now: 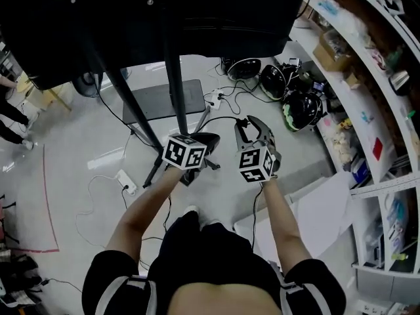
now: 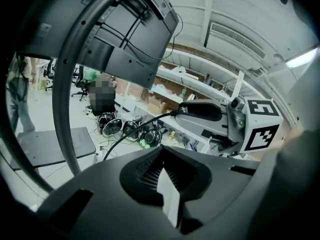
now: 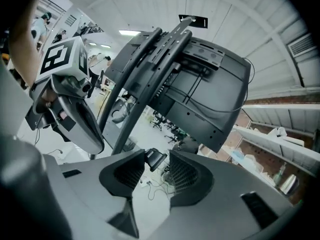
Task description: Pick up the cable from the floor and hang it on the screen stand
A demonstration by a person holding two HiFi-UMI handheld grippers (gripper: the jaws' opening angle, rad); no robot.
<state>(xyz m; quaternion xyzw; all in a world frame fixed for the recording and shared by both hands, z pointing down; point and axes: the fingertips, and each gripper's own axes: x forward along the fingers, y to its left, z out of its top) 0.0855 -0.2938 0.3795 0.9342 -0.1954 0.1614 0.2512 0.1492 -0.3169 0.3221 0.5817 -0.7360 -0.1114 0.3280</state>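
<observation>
My right hand-held gripper (image 1: 251, 125) clamps the cable plug (image 3: 156, 159), mostly hidden between its jaws; my left hand-held gripper (image 2: 161, 153) is clenched empty

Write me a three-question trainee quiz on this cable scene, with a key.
1. Which gripper has the plug of the cable between its jaws? A) left B) right C) neither
2. True or false: the left gripper has its jaws wide apart.
3. Fill in: from the grip, the cable trails down toward the ____.
Key: 1 B, the right gripper; 2 false, they are together; 3 floor.
</observation>
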